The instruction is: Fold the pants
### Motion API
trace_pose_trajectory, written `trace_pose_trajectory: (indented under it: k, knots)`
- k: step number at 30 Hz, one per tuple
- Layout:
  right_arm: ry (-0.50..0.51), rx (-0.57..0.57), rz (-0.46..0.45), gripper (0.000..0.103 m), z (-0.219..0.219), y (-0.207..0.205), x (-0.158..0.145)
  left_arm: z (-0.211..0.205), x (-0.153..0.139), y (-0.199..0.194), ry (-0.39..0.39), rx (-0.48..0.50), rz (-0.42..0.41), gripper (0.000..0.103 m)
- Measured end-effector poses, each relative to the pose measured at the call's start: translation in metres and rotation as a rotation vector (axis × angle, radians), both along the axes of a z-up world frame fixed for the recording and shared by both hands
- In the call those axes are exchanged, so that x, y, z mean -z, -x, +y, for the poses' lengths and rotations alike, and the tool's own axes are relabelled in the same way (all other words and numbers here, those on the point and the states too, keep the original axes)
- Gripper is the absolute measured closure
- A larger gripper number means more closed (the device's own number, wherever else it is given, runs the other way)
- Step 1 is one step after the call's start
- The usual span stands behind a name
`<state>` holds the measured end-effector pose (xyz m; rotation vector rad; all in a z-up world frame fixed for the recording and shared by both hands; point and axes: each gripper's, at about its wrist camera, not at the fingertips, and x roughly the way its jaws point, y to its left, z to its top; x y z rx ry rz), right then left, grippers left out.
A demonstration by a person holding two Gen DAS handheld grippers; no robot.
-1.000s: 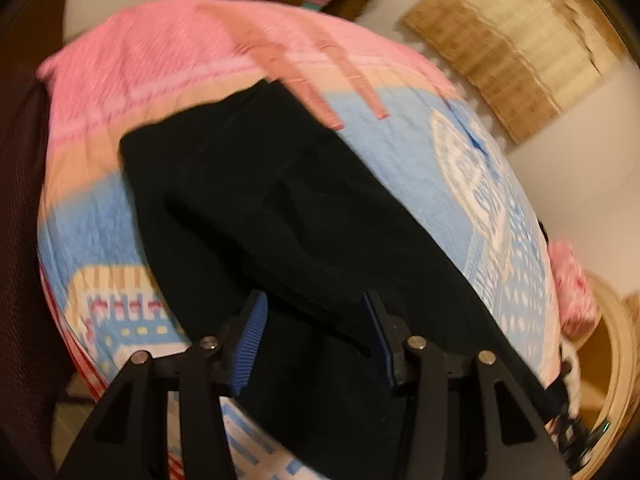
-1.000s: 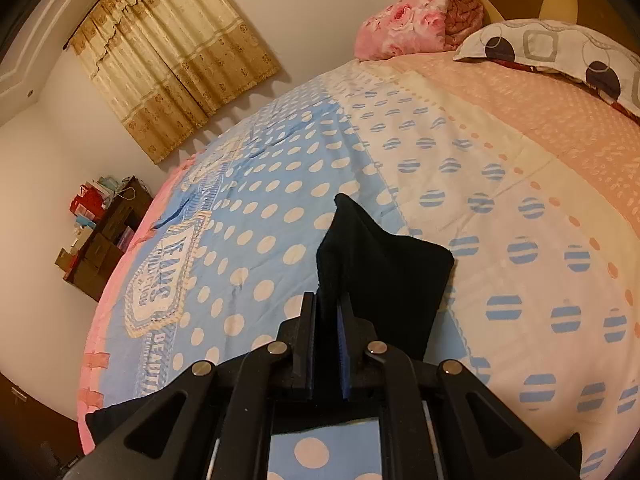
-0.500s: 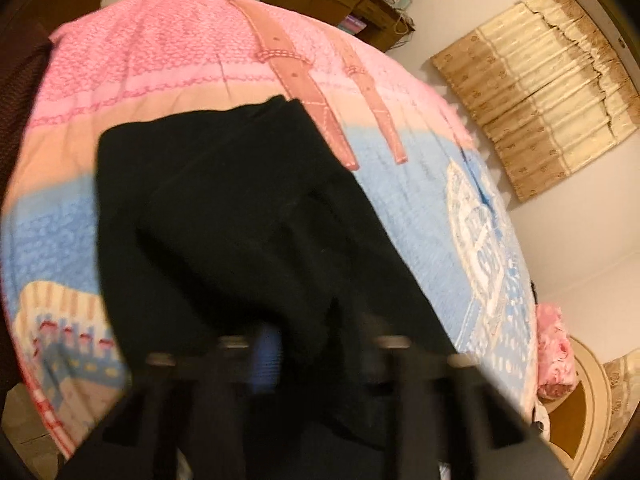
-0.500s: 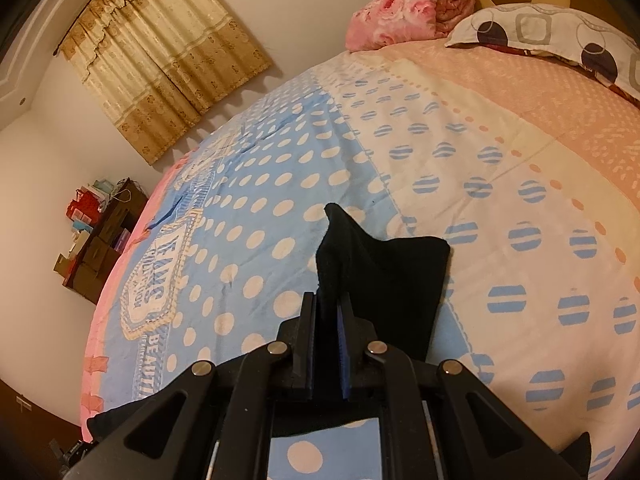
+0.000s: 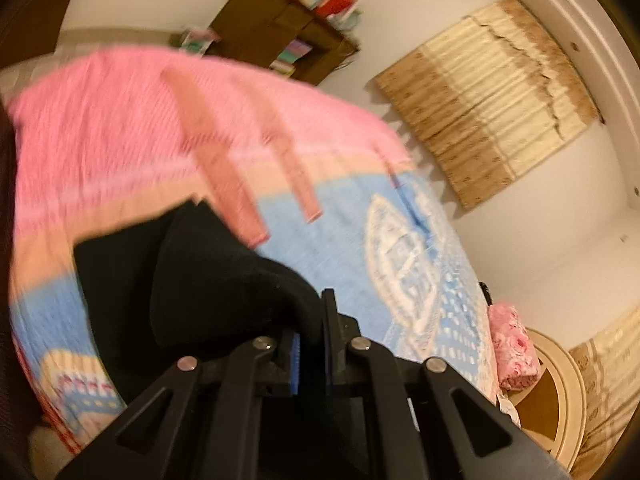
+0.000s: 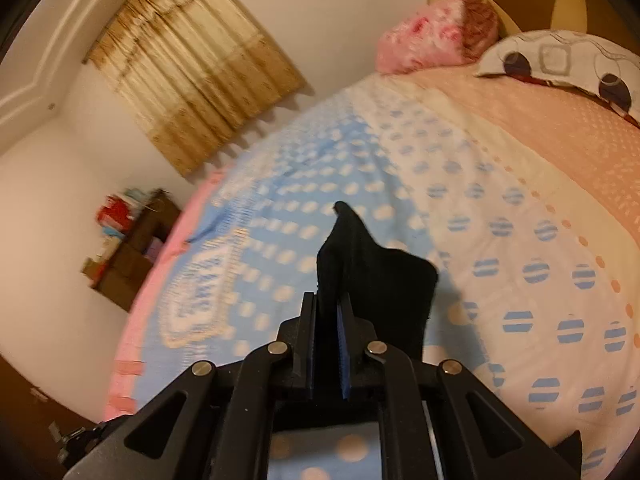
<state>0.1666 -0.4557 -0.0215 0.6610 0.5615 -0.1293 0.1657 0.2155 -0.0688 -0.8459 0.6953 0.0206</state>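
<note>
Left gripper [image 5: 311,322] had been spread wide over the pants [image 5: 188,280] a second ago; now I had it pinched down on a raised ridge of the black fabric, blue pads nearly together with cloth bunched between them. Half a second back that view was smeared, so the close happened fast. View was again blurred here, camera had tipped up toward the shelf [image 5: 288,28] and curtain [image 5: 488,92], so I judged the lift was starting. Right gripper [image 6: 327,312] was unchanged through all three frames: clamped on a leg end, a black point of cloth sticking up past the fingertips and a flap hanging to its right side. Pants lay on the bedspread [image 5: 120,128], wide end near the pink foot of the bed, far end up among the polka dots toward the pillow [image 6: 560,60]. Meaning for the task: both ends were now secured, so I figured the fold-over could begin. Whether the left pinch caught one layer or several, I couldn't tell.
</note>
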Motion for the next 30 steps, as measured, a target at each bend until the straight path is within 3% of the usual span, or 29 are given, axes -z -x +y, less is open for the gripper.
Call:
trace_pose_trajectory:
  k: [4,9,13,14,17,19,21,25,26,28,30]
  knots:
    - [0.025,-0.037,-0.070,0.094,0.010,0.027,-0.037,0.017,-0.025,0.013,-0.020,0.017,-0.024,0.095]
    - [0.063,-0.060,-0.106,0.094,0.019,0.092,-0.048,0.035,-0.015,0.040,-0.049,0.036,0.016,0.095]
    - [0.068,-0.049,-0.103,0.094,0.029,0.158,-0.003,0.043,0.016,0.057,-0.098,0.033,0.069,0.095]
    - [0.073,-0.041,-0.086,0.094,0.036,0.177,0.022,0.043,0.024,0.058,-0.113,0.029,0.086,0.095]
    - [0.038,-0.029,-0.012,0.094,0.045,0.202,0.083,0.039,0.054,0.054,-0.179,0.004,0.158,0.095]
    - [-0.005,-0.001,0.045,0.094,0.048,0.213,0.125,0.036,0.074,0.050,-0.158,0.006,0.203,0.095]
    - [-0.030,0.004,0.108,0.094,0.050,0.212,0.148,0.034,0.085,0.051,-0.155,-0.011,0.229,0.095]
    - [-0.111,0.012,0.130,0.090,0.041,0.213,0.154,0.036,0.091,0.055,-0.150,-0.029,0.238,0.095]
    - [-0.136,0.021,0.140,0.085,0.038,0.216,0.154,0.036,0.091,0.055,-0.153,-0.030,0.240,0.095]
    - [-0.155,0.074,0.169,0.058,0.029,0.224,0.153,0.037,0.091,0.053,-0.158,-0.033,0.245,0.095]
    - [-0.153,0.117,0.155,0.055,0.025,0.239,0.151,0.037,0.089,0.049,-0.166,-0.037,0.246,0.095]
